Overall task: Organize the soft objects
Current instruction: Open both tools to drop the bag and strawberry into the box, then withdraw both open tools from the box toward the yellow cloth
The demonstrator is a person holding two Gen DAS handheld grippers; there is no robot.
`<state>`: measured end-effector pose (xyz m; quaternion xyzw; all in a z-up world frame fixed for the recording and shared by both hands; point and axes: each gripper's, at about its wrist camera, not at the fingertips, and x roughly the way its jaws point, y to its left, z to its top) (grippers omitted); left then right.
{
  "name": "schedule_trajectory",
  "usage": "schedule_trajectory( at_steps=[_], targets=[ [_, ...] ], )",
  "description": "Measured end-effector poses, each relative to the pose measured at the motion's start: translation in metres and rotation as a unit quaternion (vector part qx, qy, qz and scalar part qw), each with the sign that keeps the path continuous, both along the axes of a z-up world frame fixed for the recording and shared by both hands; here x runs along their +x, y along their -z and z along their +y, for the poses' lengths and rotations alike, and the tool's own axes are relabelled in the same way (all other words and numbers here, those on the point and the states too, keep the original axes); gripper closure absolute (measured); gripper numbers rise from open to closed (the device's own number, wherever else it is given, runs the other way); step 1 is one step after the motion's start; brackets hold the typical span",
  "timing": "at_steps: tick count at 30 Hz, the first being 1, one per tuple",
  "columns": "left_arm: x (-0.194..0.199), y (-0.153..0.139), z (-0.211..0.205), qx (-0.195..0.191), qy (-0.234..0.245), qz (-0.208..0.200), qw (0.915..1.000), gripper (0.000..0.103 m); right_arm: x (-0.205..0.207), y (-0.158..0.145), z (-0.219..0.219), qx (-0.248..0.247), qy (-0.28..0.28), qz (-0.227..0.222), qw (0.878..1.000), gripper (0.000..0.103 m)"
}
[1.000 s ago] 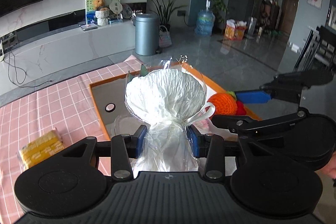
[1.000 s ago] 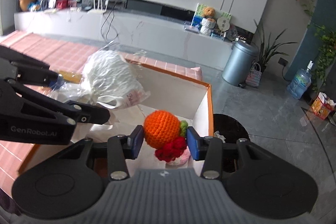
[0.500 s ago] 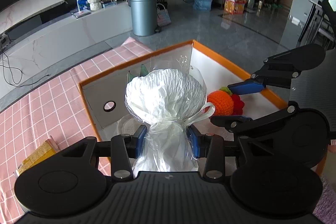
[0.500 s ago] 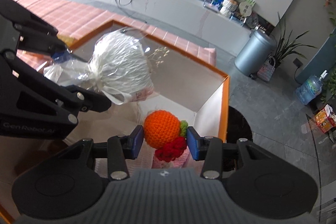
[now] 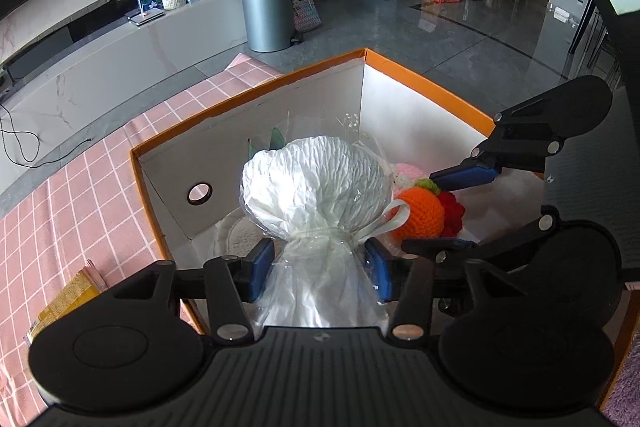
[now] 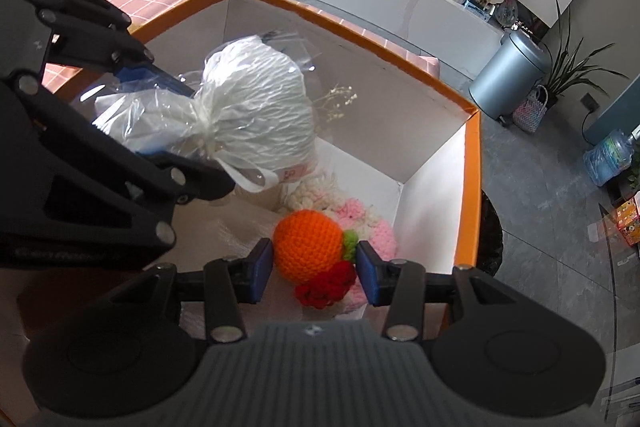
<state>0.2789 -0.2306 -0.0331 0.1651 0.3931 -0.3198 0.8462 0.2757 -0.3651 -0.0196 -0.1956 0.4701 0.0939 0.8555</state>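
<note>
Left wrist: opening claw (image 5: pixel 318 273) around bouquet (image 5: pixel 316 199)

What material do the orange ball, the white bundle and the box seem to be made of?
Orange ball: crocheted yarn, matte; its even stitch loops show.
White bundle: crinkled white paper or thin fabric, I cannot tell which, under glossy clear film gathered at a tied neck; the film glints.
Box: probably cardboard, matte white inside with an orange rim; its walls are thin and flat, with a punched hole.

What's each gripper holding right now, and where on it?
Left gripper: jaws opening around the wrapped bouquet, at its tied neck. Right gripper: crocheted orange, by its sides.
</note>
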Motion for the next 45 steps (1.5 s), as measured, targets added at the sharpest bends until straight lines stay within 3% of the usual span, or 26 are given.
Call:
schedule_trajectory(
  at_steps=[7, 12, 17, 32, 36, 45],
  targets=[
    [-0.003, -0.01, 0.006, -0.012, -0.009, -0.009, 0.9998, 0.017, -0.004, -0.01, -0.002, -0.008, -0.006, -0.003, 1.0, 0.047],
    [-0.01, -0.022, 0.011, -0.013, -0.01, -0.018, 0.9997, 0.015, -0.011, -0.021, -0.002, -0.012, -0.015, -0.008, 1.0, 0.044],
    [-0.016, -0.032, 0.017, -0.023, -0.013, -0.024, 0.9994, 0.015, -0.019, -0.036, -0.005, -0.011, -0.013, -0.026, 1.0, 0.034],
    [-0.058, -0.057, 0.04, -0.073, -0.008, -0.055, 0.9958, 0.015, -0.076, -0.065, 0.004, 0.017, 0.036, -0.095, 0.995, 0.028],
    [-0.077, -0.06, 0.052, -0.088, -0.011, -0.073, 0.9934, 0.015, -0.097, -0.067, 0.013, 0.032, 0.056, -0.126, 0.99, 0.028],
    [-0.114, -0.054, 0.103, -0.136, -0.077, -0.096, 0.983, 0.015, -0.148, -0.069, 0.045, 0.086, 0.106, -0.208, 0.969, 0.028]
  ],
)
